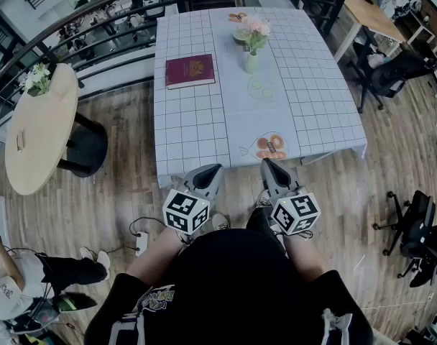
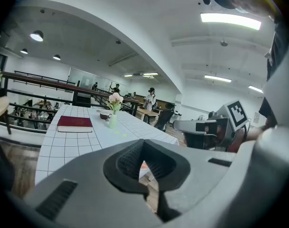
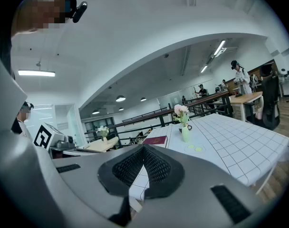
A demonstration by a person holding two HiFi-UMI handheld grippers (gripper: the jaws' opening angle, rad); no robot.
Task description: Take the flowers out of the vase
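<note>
A pale green vase [image 1: 251, 62] with pink flowers [image 1: 255, 26] stands upright on the far half of the white grid-cloth table [image 1: 197, 131]. The left gripper view shows the vase [image 2: 112, 121] and flowers [image 2: 115, 99] far ahead. In the right gripper view the vase [image 3: 185, 134] and flowers [image 3: 181, 110] are also distant. My left gripper [image 1: 208, 172] and right gripper [image 1: 269, 165] hover side by side just off the table's near edge, well short of the vase. Both are shut with nothing in them, as the left gripper [image 2: 143, 163] and right gripper [image 3: 143, 167] close-ups show.
A dark red book [image 1: 190, 70] lies left of the vase. A small bowl [image 1: 240, 36] sits behind it. A round wooden table [image 1: 39, 131] stands at the left, office chairs [image 1: 387, 74] at the right, a black railing [image 1: 96, 20] beyond. A person crouches at bottom left [image 1: 17, 286].
</note>
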